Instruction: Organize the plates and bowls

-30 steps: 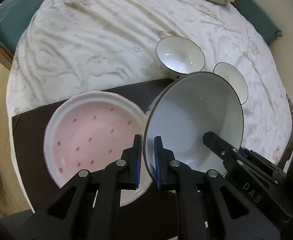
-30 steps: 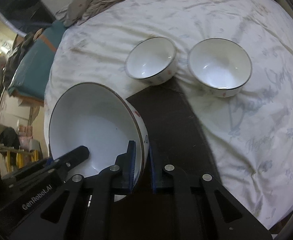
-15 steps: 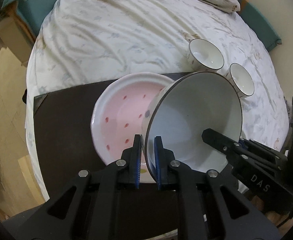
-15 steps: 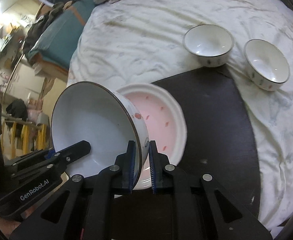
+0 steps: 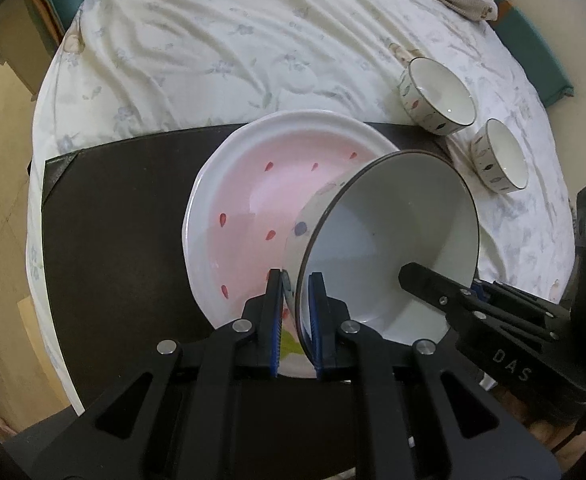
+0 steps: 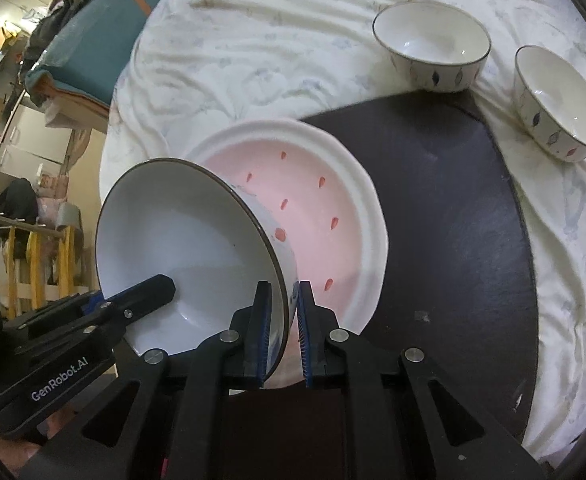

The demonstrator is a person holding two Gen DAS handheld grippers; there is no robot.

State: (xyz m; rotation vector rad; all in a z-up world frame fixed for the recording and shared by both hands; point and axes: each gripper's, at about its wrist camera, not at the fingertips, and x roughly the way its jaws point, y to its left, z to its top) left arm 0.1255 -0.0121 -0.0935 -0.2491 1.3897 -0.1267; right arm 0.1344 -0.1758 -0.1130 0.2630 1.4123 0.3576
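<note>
A large white bowl (image 5: 389, 240) with a dark rim is held tilted over the pink plate (image 5: 253, 200), its rim gripped on opposite sides. The left gripper (image 5: 296, 312) is clamped on one side of the rim, the right gripper (image 6: 281, 320) on the other, each with one of its fingers inside the bowl and one outside. The plate lies on a dark mat (image 5: 113, 220) spread over the bed sheet (image 5: 213, 40). Beyond the plate, two small bowls (image 6: 433, 44) stand upright side by side on the sheet.
</note>
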